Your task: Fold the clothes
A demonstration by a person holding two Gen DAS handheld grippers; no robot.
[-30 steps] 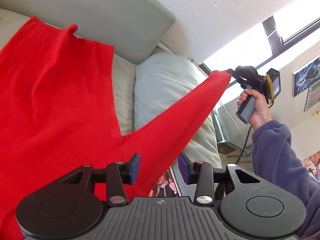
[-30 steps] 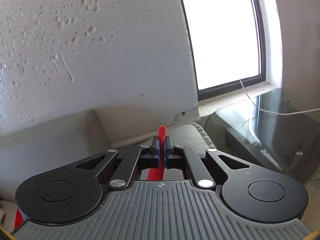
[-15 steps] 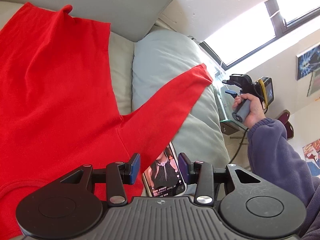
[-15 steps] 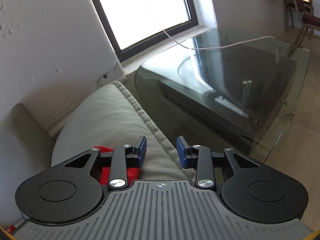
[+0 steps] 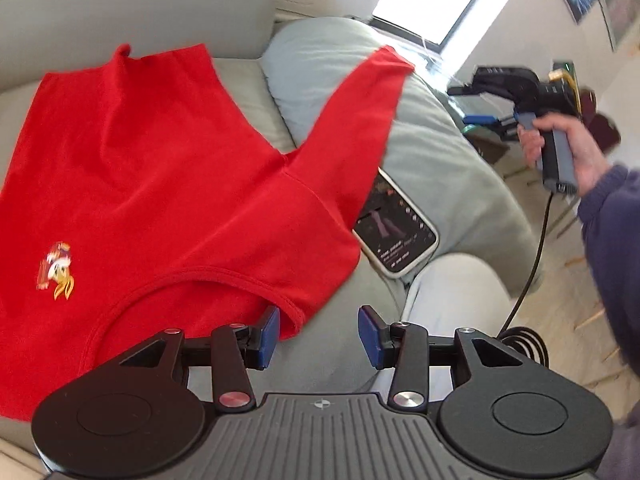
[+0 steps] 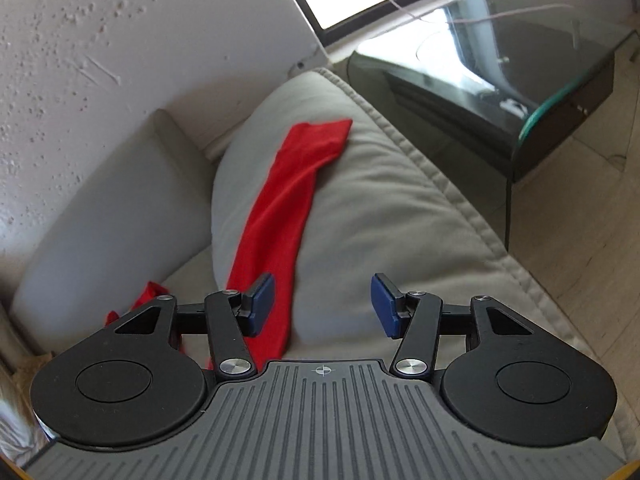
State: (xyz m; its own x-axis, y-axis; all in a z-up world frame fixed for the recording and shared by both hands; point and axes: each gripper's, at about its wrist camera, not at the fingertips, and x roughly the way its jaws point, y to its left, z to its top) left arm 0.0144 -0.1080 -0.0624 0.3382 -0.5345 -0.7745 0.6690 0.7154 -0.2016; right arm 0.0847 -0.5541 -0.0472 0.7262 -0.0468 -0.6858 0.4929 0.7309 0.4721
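Observation:
A red long-sleeved shirt [image 5: 152, 184] with a small cartoon print lies spread on the pale sofa seat. Its sleeve [image 5: 360, 120] drapes loose over a grey pillow [image 5: 440, 168]. My left gripper [image 5: 322, 334] stands open just off the collar's rim, with nothing between its fingers. A hand holds my right gripper [image 5: 472, 105] in the air to the right of the sleeve's cuff. In the right wrist view the sleeve [image 6: 288, 208] runs up the pillow [image 6: 380, 220]. The right gripper [image 6: 322, 306] hovers above it, its jaws opening and gripping nothing.
A phone [image 5: 396, 228] with a lit screen lies between the pillow and the shirt's shoulder. A glass side table [image 6: 532, 120] over a black record player stands past the sofa's end. The sofa backrest [image 5: 140, 8] rises behind the shirt. A black cable [image 5: 536, 248] hangs from the right gripper.
The right gripper has opened and let go of the cuff. The sleeve has dropped onto the pillow. The right gripper has drawn back and lower. My left gripper has rolled and shifted towards the collar.

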